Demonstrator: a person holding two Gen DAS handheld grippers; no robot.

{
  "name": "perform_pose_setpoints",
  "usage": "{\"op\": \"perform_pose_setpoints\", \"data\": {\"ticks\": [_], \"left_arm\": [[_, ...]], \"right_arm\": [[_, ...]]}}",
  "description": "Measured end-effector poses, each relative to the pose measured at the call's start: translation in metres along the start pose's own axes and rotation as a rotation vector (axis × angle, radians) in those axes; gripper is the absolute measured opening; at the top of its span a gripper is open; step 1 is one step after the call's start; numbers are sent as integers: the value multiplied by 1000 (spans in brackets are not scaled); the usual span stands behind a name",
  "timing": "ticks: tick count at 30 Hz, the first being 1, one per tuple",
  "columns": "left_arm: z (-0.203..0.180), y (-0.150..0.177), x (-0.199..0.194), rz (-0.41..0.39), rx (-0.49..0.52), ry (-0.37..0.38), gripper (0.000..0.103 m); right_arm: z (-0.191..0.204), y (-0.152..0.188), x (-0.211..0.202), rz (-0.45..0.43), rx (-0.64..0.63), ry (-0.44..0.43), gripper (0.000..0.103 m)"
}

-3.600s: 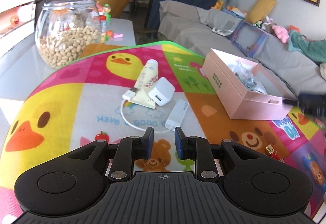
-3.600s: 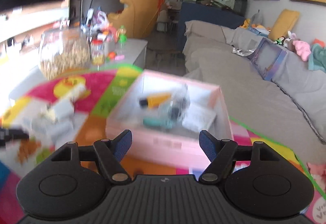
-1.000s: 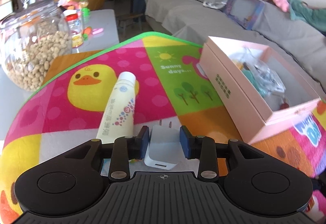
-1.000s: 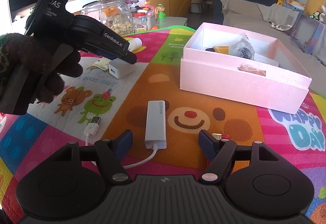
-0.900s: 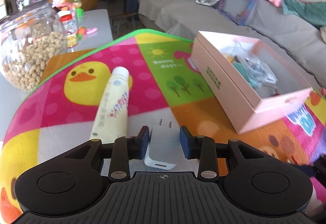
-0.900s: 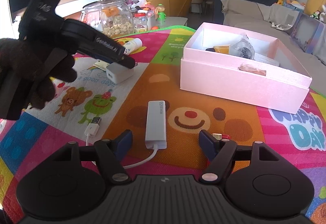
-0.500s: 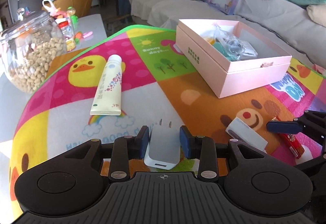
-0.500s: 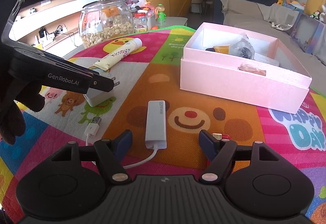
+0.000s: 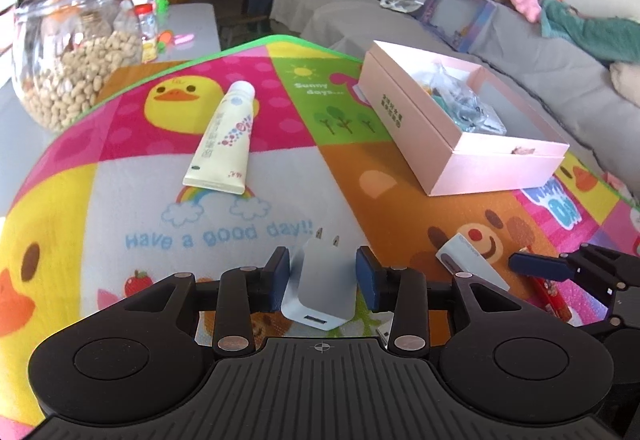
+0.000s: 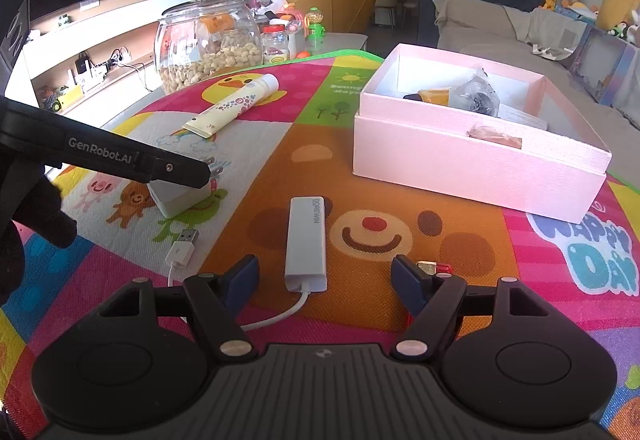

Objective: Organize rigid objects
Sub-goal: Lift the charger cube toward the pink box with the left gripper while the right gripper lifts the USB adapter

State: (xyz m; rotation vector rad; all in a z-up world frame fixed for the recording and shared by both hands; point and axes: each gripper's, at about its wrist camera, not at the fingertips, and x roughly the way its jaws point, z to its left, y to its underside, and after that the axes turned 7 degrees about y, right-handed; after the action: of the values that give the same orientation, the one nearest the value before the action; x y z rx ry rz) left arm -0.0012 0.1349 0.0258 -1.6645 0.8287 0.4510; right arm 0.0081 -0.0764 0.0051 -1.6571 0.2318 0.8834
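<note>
A white plug charger [image 9: 319, 286] rests on the colourful mat between the fingers of my left gripper [image 9: 324, 276], which stand slightly apart from its sides, open. It also shows in the right wrist view [image 10: 180, 196] under the left gripper's finger [image 10: 176, 172]. My right gripper [image 10: 324, 276] is open and empty, low over a white adapter [image 10: 306, 240] with a cable and USB plug [image 10: 183, 246]. A cream tube [image 9: 224, 142] lies on the mat. An open pink box [image 10: 476, 156] holds several small items.
A glass jar of nuts [image 10: 208, 44] and small bottles stand on the grey table behind the mat. A small red lighter [image 10: 434, 267] lies by my right finger. A grey sofa [image 9: 440, 20] runs along the far side.
My left gripper carried the charger toward me, set it on the mat by the bear print, and its fingers have opened off it. My right gripper stayed still.
</note>
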Motion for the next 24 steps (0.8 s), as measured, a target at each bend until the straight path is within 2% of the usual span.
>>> {"op": "perform_pose_setpoints", "data": {"ticks": [8, 11, 13, 17, 22, 24], "left_arm": [[-8, 18, -15, -14, 77, -8, 41], [0, 17, -23, 3, 22, 26, 37], [9, 18, -33, -39, -21, 64, 37], [16, 22, -41, -47, -43, 63, 37], [3, 32, -37, -11, 47, 52, 38], [-5, 34, -31, 13, 96, 21, 38]], "right_arm": [[-1, -6, -1, 11, 5, -5, 74], [0, -16, -4, -1, 10, -17, 74], [2, -23, -6, -12, 5, -8, 74], [4, -31, -11, -23, -2, 15, 74], [4, -26, -16, -12, -17, 17, 74], [4, -23, -15, -1, -19, 21, 74]]}}
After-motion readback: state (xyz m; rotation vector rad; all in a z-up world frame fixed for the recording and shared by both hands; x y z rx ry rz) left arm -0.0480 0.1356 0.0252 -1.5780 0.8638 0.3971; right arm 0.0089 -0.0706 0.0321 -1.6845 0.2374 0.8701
